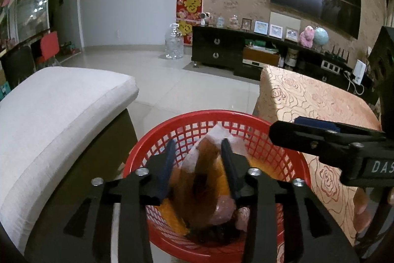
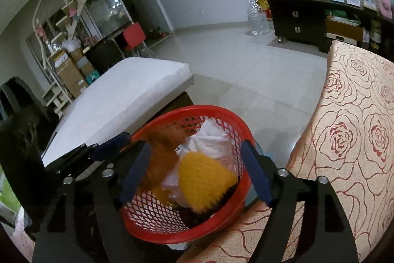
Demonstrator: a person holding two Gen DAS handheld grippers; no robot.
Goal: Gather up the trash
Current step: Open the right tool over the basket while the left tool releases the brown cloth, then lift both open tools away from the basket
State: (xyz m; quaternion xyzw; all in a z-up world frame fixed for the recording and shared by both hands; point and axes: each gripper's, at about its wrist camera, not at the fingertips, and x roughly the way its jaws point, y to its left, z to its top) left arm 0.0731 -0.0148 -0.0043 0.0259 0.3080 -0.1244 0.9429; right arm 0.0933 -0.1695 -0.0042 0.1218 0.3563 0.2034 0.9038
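Observation:
A red mesh basket (image 1: pixel 280 152) stands beside the cloth-covered table; it also shows in the right wrist view (image 2: pixel 152 223). It holds a white plastic bag (image 2: pixel 211 139), yellow trash (image 2: pixel 204 179) and dark scraps. My left gripper (image 1: pixel 199 159) hovers over the basket, its jaws apart, with a blurred brown wrapper (image 1: pixel 204 179) between the fingers; I cannot tell if they touch it. The wrapper appears blurred in the right wrist view (image 2: pixel 165 152). My right gripper (image 2: pixel 197 169) is open and empty above the basket; it also shows at the right of the left wrist view (image 1: pixel 295 132).
A white cushioned bench (image 1: pixel 56 115) stands left of the basket. A table with a rose-patterned cloth (image 2: pixel 349 139) is on the right. Tiled floor (image 1: pixel 187 80) lies beyond, with a large water bottle (image 1: pixel 174 42) and a dark TV cabinet (image 1: pixel 221 46) at the far wall.

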